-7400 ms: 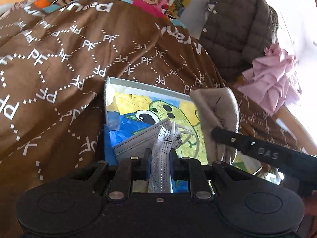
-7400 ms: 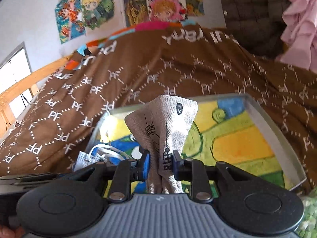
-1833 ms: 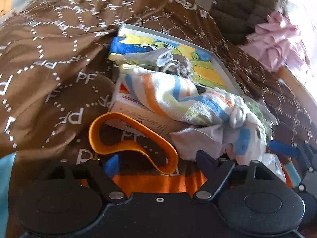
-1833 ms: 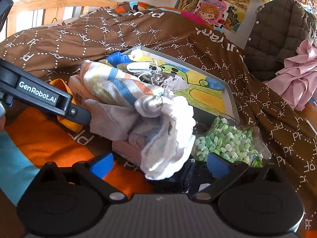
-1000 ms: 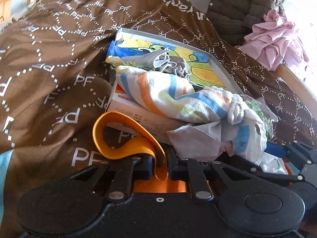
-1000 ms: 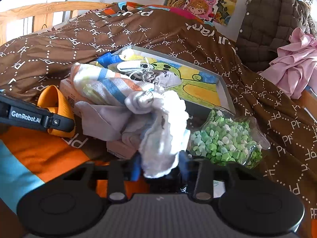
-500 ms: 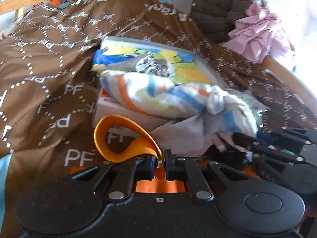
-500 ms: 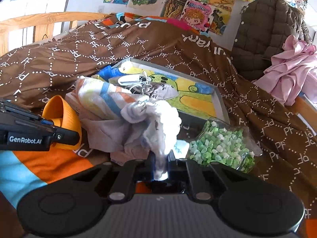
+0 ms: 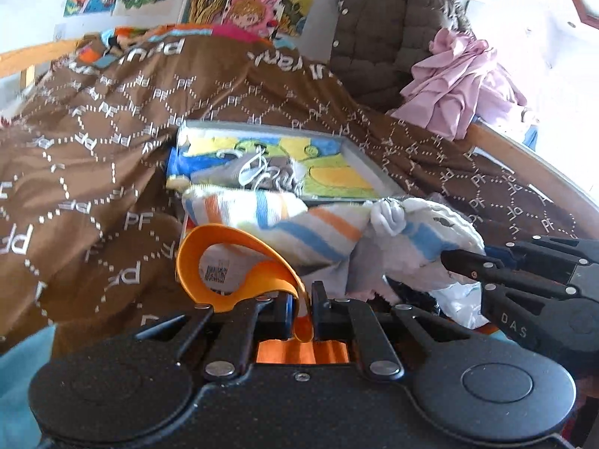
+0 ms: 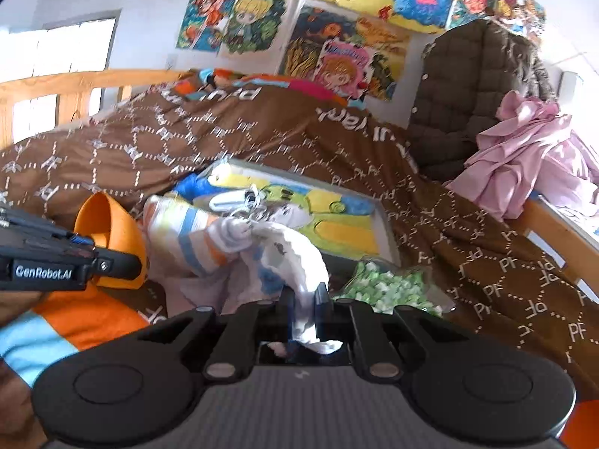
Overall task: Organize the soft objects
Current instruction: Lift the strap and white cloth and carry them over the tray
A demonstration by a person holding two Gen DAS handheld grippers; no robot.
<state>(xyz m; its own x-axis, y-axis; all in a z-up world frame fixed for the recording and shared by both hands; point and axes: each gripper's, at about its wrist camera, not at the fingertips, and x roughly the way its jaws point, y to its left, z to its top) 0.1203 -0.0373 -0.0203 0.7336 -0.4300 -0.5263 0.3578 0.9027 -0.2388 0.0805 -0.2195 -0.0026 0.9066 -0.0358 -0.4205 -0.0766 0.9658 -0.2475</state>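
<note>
My left gripper (image 9: 302,308) is clamped on the orange band (image 9: 239,258), a flat loop that curls up and away from the jaws toward the left, with a printed label visible through its opening. My right gripper (image 10: 304,308) is closed on a hanging fold of the white cloth (image 10: 295,258); that fold passes between the jaws and a small end of it hangs out below them. The white cloth is bunched together with the striped towel (image 9: 269,217), which carries orange and blue bands and lies just in front of the tray (image 9: 368,172). The tray has a grey rim and a cartoon picture in yellow, green and blue on its floor; a grey face mask (image 9: 239,170) with white ear loops lies inside it at the near left end. A clear bag of green pieces (image 10: 385,286) sits just beside the near right corner of the tray. Everything rests on the brown blanket (image 9: 93,157) printed with white letters. A dark quilted jacket (image 10: 471,89) and pink clothing (image 10: 524,153) lie at the far right.
</note>
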